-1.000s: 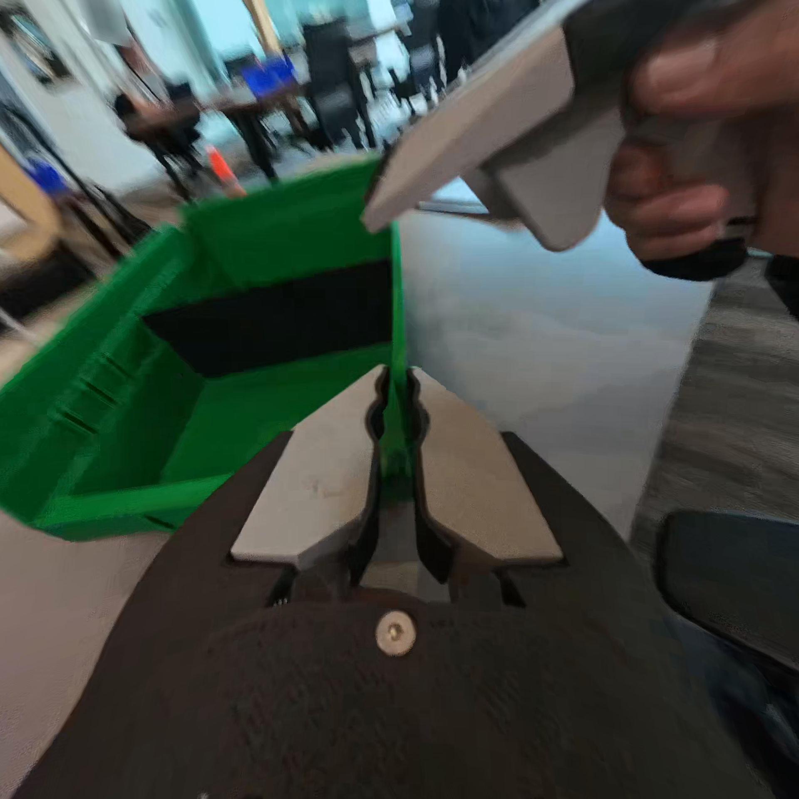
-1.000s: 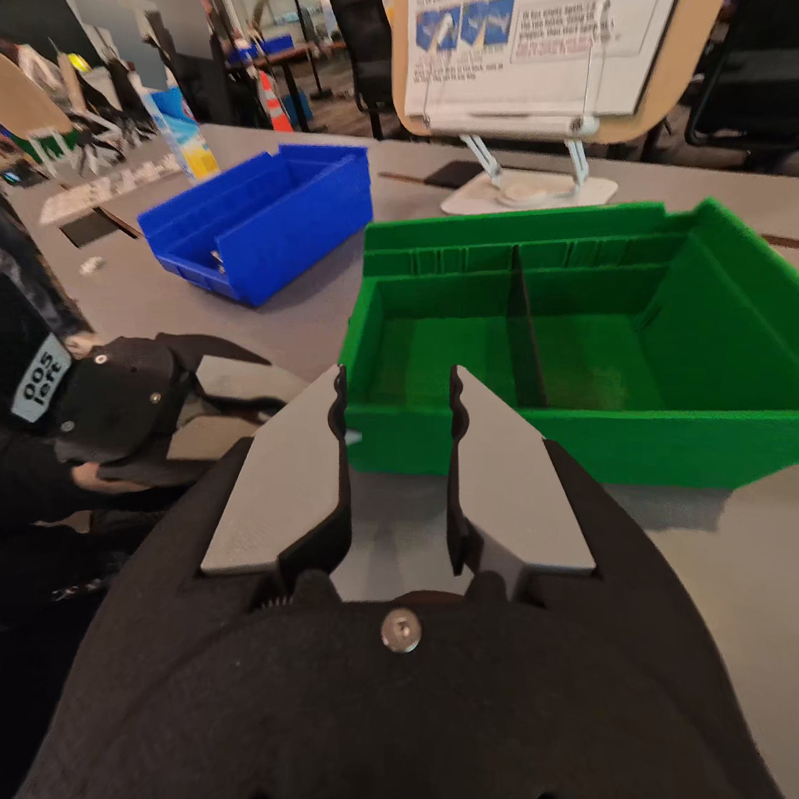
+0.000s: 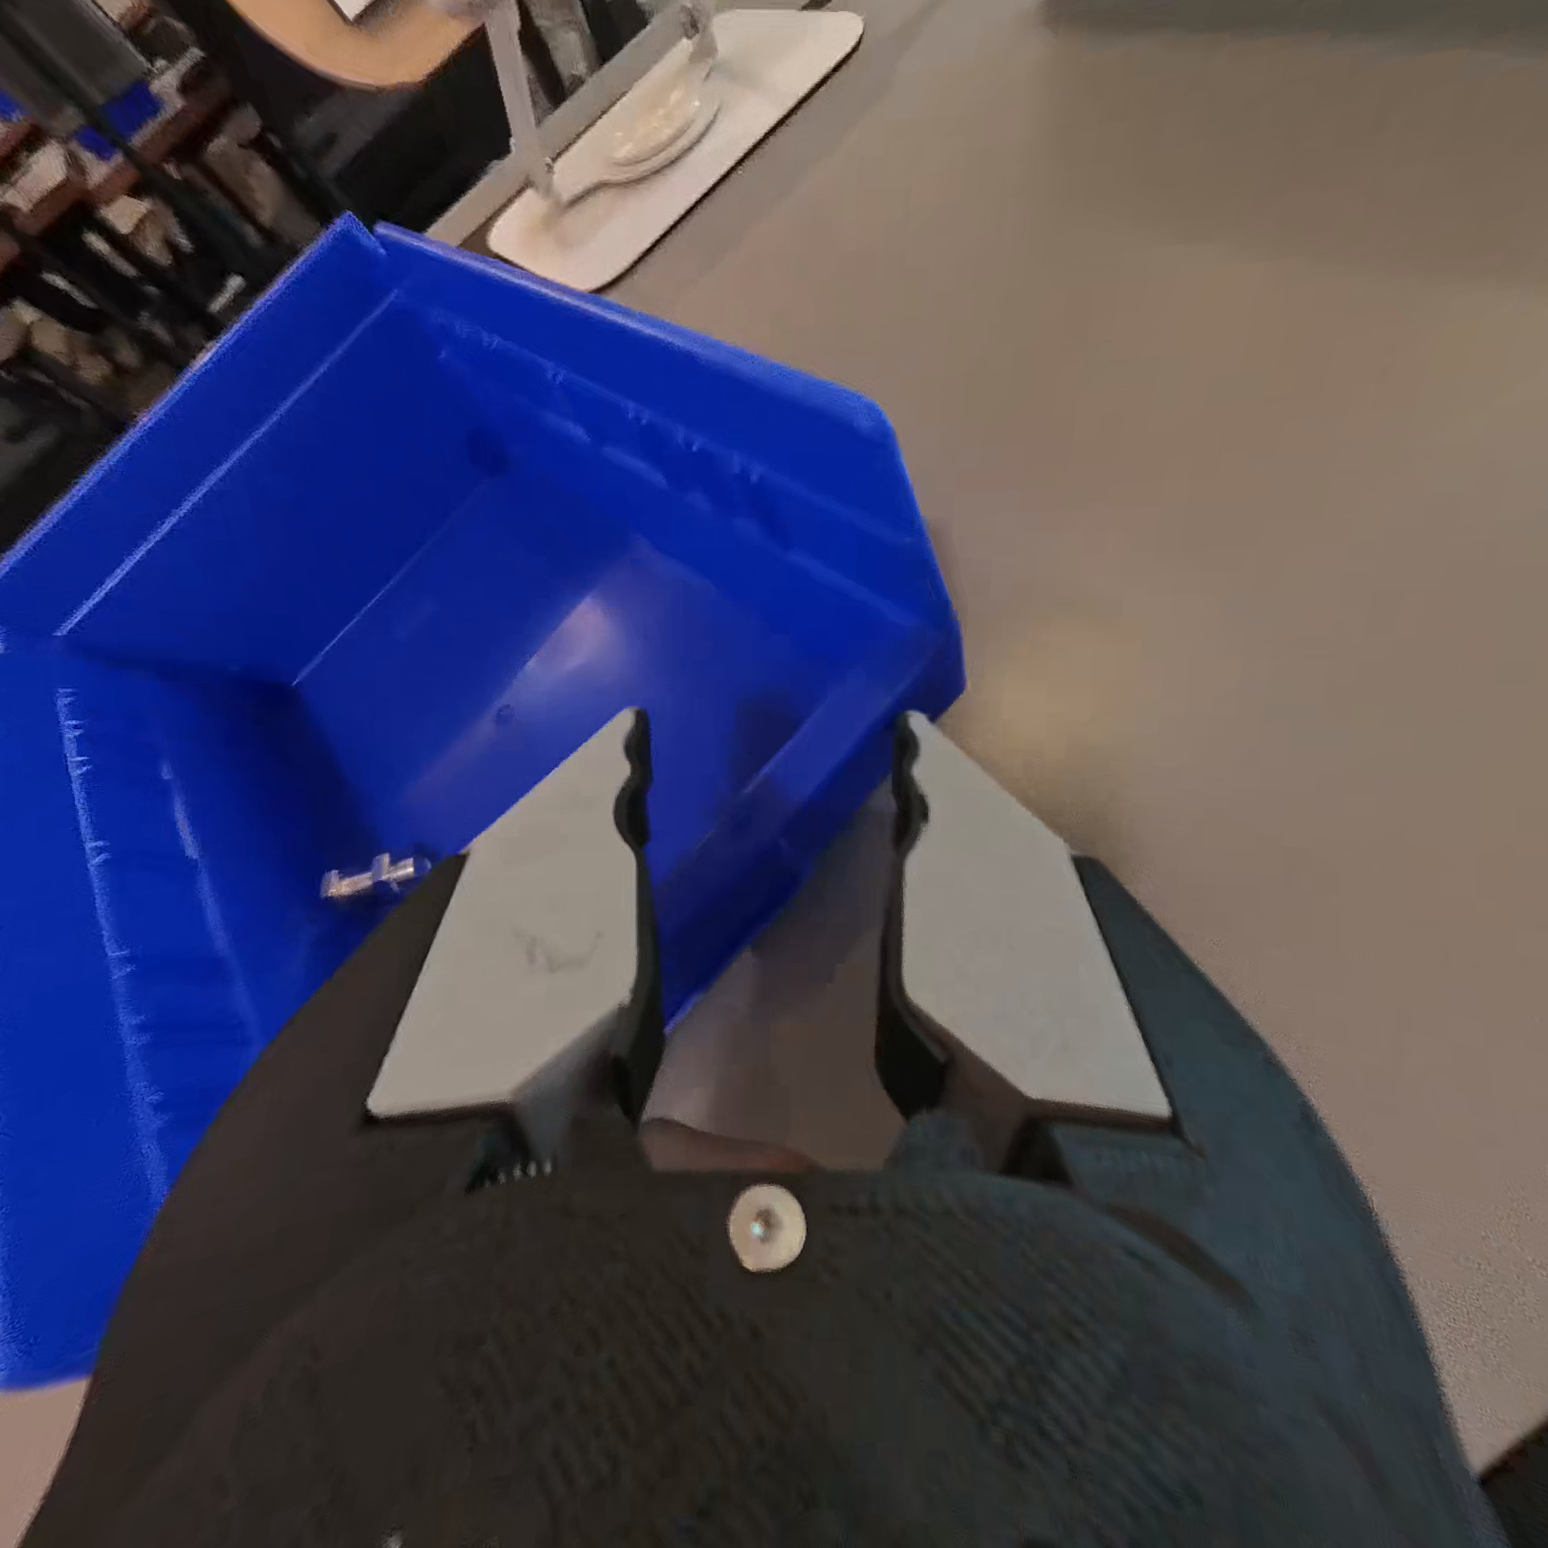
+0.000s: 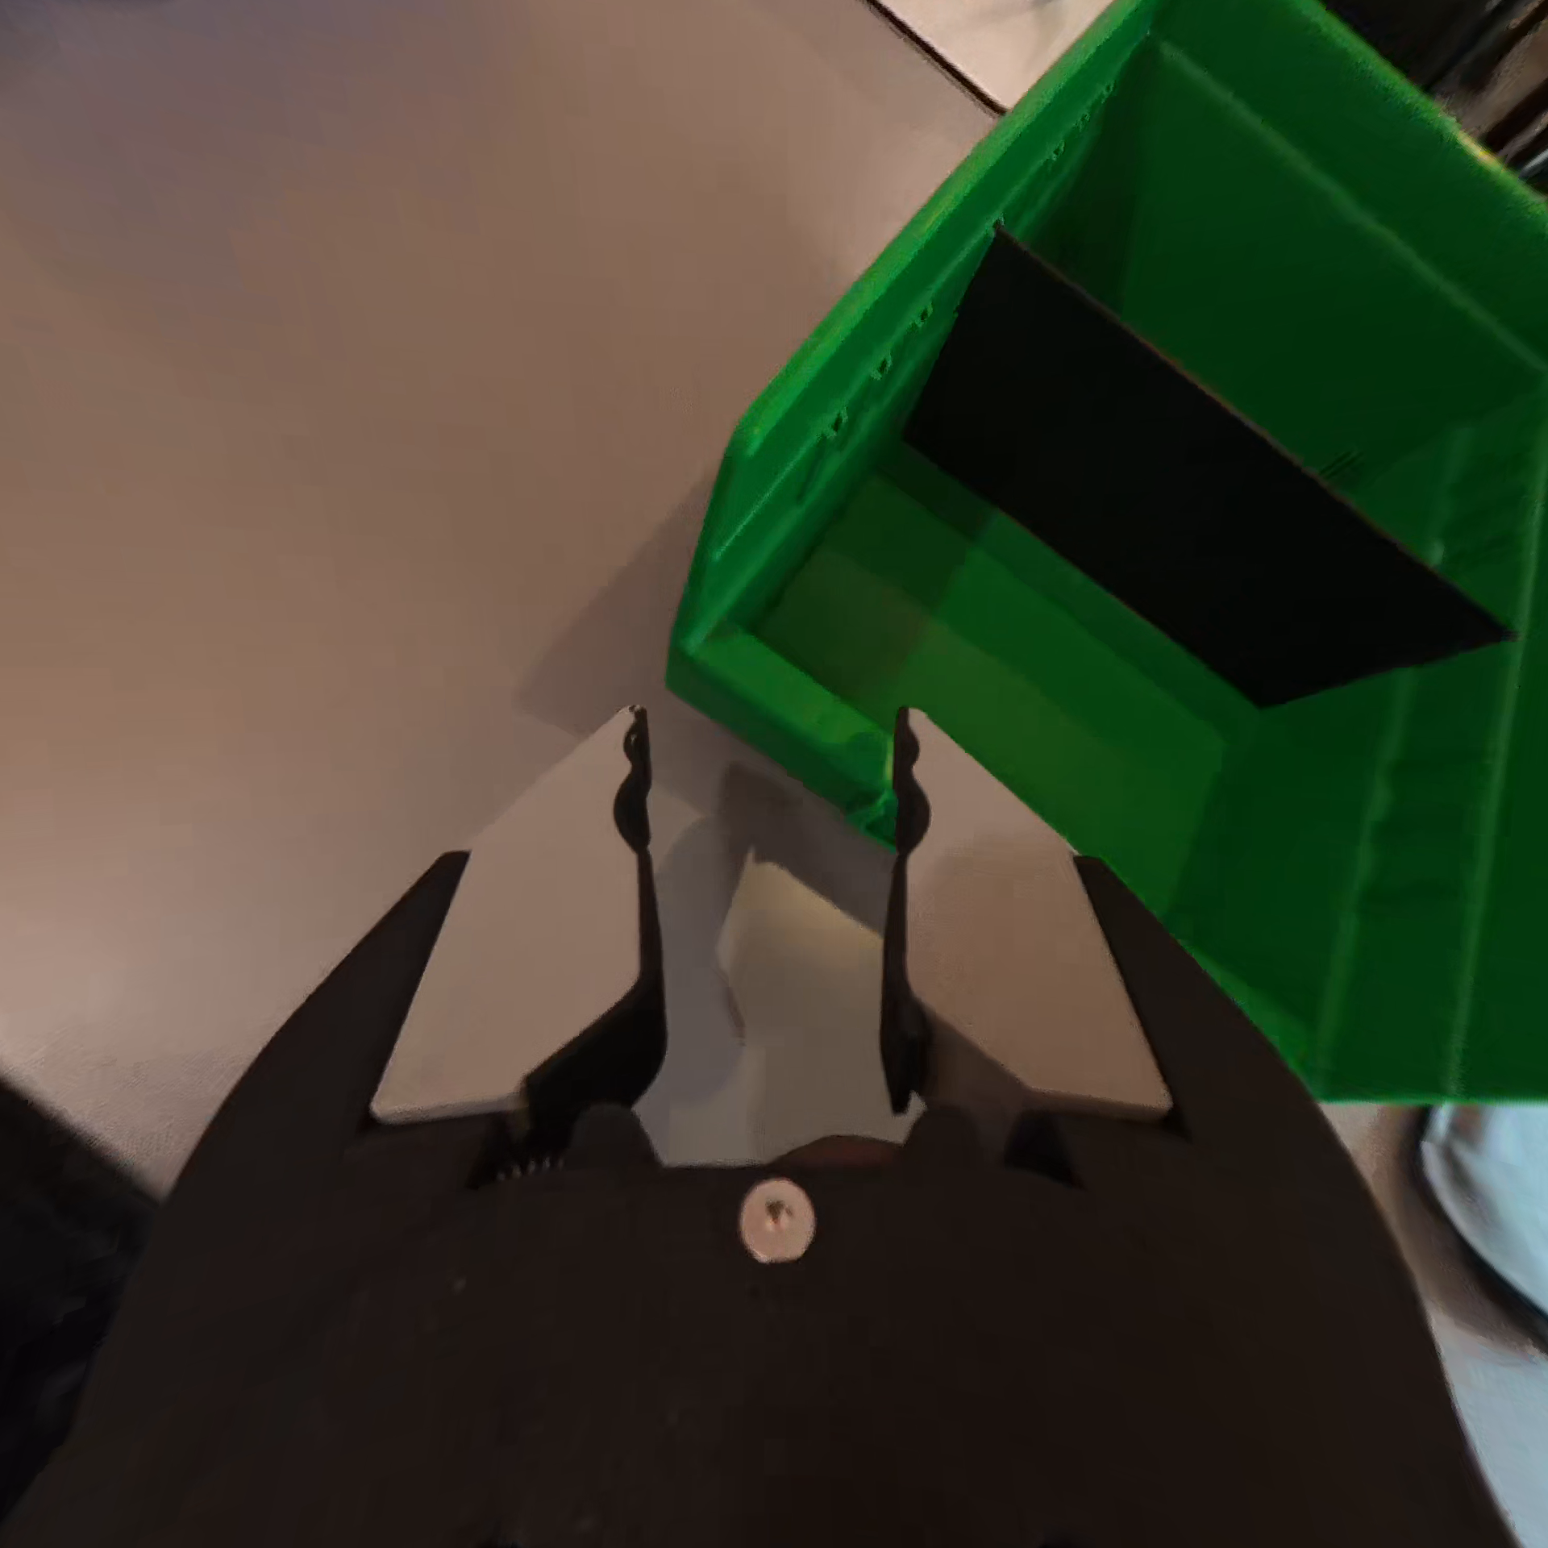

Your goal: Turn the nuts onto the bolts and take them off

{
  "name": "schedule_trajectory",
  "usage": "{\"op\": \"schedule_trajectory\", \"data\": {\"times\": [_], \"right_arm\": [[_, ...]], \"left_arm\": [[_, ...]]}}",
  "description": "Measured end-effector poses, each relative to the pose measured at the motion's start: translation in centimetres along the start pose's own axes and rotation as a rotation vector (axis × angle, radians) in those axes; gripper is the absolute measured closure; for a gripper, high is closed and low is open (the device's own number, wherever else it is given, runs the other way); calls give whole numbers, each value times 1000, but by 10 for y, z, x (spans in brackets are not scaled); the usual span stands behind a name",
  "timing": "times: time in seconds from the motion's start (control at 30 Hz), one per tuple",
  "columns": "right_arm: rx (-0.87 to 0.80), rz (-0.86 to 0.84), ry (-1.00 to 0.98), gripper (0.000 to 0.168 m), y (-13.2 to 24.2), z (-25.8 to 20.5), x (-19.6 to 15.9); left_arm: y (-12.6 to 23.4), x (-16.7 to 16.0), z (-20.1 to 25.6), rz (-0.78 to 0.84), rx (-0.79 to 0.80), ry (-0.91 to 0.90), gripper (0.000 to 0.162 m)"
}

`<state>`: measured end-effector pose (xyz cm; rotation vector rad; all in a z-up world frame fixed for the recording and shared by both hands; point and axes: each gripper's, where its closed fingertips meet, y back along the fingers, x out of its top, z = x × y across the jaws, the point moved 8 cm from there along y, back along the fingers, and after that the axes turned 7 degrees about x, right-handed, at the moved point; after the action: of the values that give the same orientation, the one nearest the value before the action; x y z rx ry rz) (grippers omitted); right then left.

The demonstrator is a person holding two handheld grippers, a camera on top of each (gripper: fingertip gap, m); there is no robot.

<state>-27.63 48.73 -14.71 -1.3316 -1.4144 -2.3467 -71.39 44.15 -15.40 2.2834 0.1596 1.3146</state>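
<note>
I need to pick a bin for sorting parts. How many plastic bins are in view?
2. A blue bin under the left gripper, and a green bin with a black divider right of the right gripper.

The big blue plastic bin (image 3: pixel 251 838) runs off the left edge, and the black left tool (image 3: pixel 771 754) hides its near corner. A small silver metal bolt (image 3: pixel 368 879) inside is too blurry to tell any nut on it. The green plastic bin (image 4: pixel 838 586) is cut off on the right.
</note>
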Motion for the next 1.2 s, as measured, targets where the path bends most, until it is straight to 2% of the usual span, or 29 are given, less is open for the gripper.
{"op": "schedule_trajectory", "data": {"times": [0.1, 0.2, 0.3, 0.43, 0.53, 0.57, 0.67, 0.7, 0.8, 0.93, 1.03, 1.13, 1.2], "right_arm": [[4, -57, 6, 111, -25, -1, 1], [-44, -84, 25, 103, -40, 6, 2], [-79, -130, 49, 106, -49, 16, 4], [-110, -144, 46, 107, -58, 29, 8], [-52, -83, 26, 110, -55, 21, 15], [-37, -62, 24, 110, -52, 17, 16], [-13, -41, 27, 101, -48, 9, 17], [-26, -36, 25, 103, -46, 8, 17], [-53, -11, 8, 106, -31, 5, 19], [-131, 26, 96, 110, -1, -13, 33], [17, 193, 127, 113, 10, -47, 60], [160, 262, 115, 105, -10, -70, 82], [112, 263, 112, 92, -37, -71, 94]], "left_arm": [[-7, -7, -12, -39, -73, 81, 100], [-10, -17, -28, -93, -17, 64, 84], [-9, -24, -39, -96, 14, 97, 75], [-8, -34, -53, -108, 62, 133, 76], [-3, -47, -63, -136, 107, 148, 88], [-1, -51, -65, -138, 112, 153, 86], [9, -59, -73, -133, 153, 173, 95], [13, -60, -74, -120, 161, 182, 97], [29, -52, -69, -34, 106, 240, 99], [52, -22, -45, 86, -66, 289, 96], [54, 9, -23, 187, -131, 293, 97], [36, 37, 14, 227, -261, 335, 96], [16, 49, 45, 189, -353, 357, 95]]}}
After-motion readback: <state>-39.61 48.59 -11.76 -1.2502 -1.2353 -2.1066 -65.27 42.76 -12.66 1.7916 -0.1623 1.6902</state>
